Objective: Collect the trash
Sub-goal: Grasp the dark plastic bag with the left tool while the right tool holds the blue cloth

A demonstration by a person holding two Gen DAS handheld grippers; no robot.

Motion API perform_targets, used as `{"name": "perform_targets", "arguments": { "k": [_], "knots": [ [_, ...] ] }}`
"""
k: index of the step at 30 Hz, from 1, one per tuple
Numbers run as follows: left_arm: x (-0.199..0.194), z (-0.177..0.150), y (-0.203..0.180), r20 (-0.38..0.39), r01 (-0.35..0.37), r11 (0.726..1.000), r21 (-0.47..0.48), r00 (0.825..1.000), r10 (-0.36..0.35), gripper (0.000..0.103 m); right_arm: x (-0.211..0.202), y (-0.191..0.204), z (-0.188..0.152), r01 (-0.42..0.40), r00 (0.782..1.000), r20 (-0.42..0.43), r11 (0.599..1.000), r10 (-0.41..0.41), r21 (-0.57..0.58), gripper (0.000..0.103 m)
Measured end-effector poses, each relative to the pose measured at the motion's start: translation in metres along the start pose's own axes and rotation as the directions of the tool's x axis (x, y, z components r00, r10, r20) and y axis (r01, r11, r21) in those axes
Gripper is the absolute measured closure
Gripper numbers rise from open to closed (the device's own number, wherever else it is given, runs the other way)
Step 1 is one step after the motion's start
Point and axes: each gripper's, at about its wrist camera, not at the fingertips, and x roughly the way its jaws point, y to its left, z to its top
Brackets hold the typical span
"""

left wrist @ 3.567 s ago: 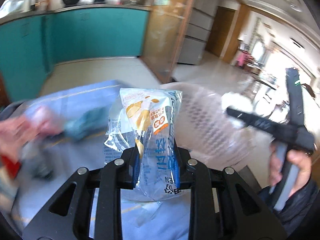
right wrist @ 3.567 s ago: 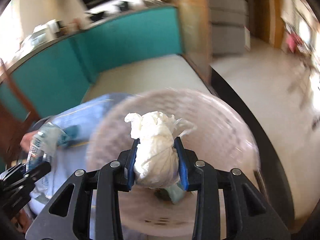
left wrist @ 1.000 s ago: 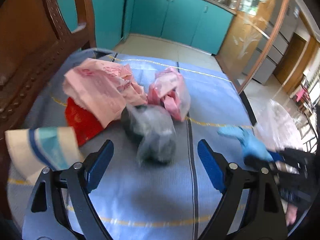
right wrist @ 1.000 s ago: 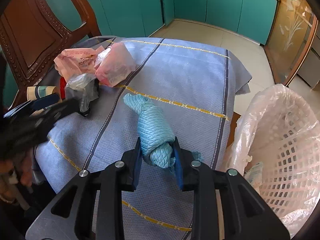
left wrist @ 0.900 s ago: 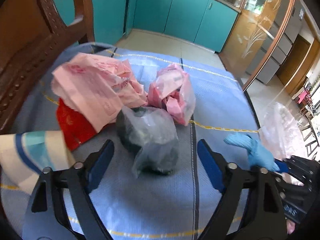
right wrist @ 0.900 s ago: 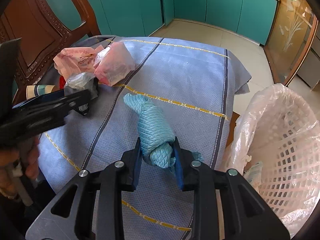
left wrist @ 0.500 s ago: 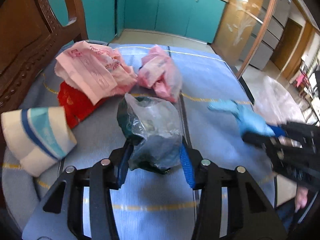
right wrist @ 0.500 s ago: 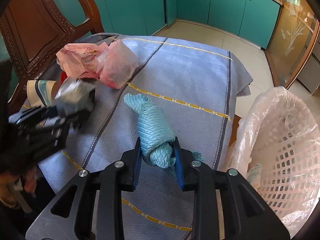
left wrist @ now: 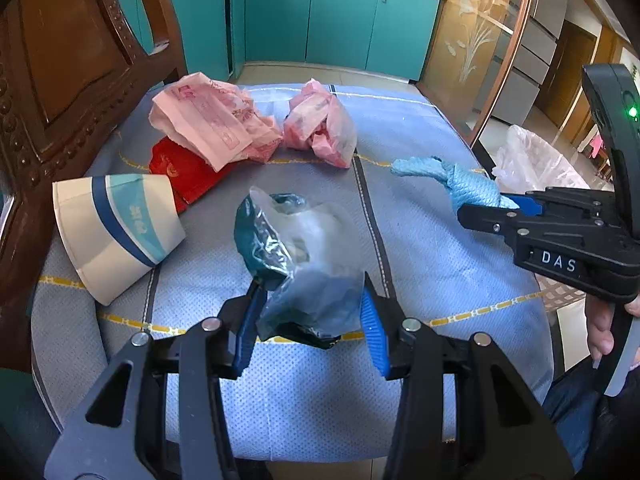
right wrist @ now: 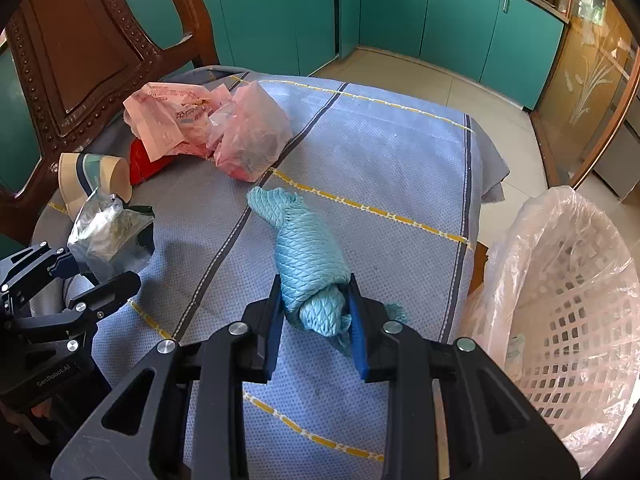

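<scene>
A crumpled clear-and-dark plastic bag (left wrist: 296,248) sits between the blue pads of my left gripper (left wrist: 310,304), which is shut on its lower end above the blue tablecloth (left wrist: 420,248). The right wrist view shows the same bag (right wrist: 108,236) in the left gripper (right wrist: 96,272) at the table's left edge. My right gripper (right wrist: 314,300) is shut on one end of a rolled light-blue cloth (right wrist: 304,240), whose other end lies on the tablecloth. In the left wrist view that cloth (left wrist: 460,184) sticks out of the right gripper (left wrist: 500,208).
More trash lies at the table's far left: a pink paper bag (left wrist: 204,124), a pink plastic bag (left wrist: 324,128), a red packet (left wrist: 180,168) and a tipped paper cup (left wrist: 112,228). A white, plastic-lined basket (right wrist: 580,280) stands off the table's right edge. A wooden chair (left wrist: 60,80) backs the left side.
My left gripper came up to the dark plastic bag with wide jaws, then closed on it and drew it toward me. The right gripper stayed shut on the blue cloth, unmoved.
</scene>
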Motion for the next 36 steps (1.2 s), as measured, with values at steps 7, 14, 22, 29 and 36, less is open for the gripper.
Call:
{"name": "perform_targets", "arguments": {
  "k": [7,14,22,29,36],
  "knots": [
    [0.0024,-0.0022,-0.0040,-0.008,0.006,1.000,0.012,1.000,-0.006,0.057,-0.0020,0.0009,-0.0009,0.003,1.000,0.005,1.000,-0.003,-0.003,0.074],
    [0.0056,-0.0039,-0.0043,-0.016,0.009,1.000,0.016,1.000,-0.009,0.057,-0.0019,0.0013,-0.0012,0.005,1.000,0.005,1.000,-0.005,-0.008,0.074],
    [0.0081,-0.0056,-0.0038,-0.028,0.010,1.000,0.014,1.000,-0.009,0.056,0.0014,0.0045,-0.0013,0.013,1.000,-0.004,1.000,-0.013,-0.019,0.074],
    [0.0091,-0.0063,-0.0034,-0.032,0.010,1.000,0.012,0.999,-0.009,0.056,0.0030,0.0062,-0.0008,0.017,1.000,-0.008,1.000,-0.017,-0.027,0.074],
    [0.0097,-0.0073,-0.0034,-0.033,0.008,1.000,0.013,0.999,-0.008,0.056,0.0028,0.0062,-0.0009,0.020,1.000,-0.009,0.999,-0.020,-0.030,0.074]
  ]
}}
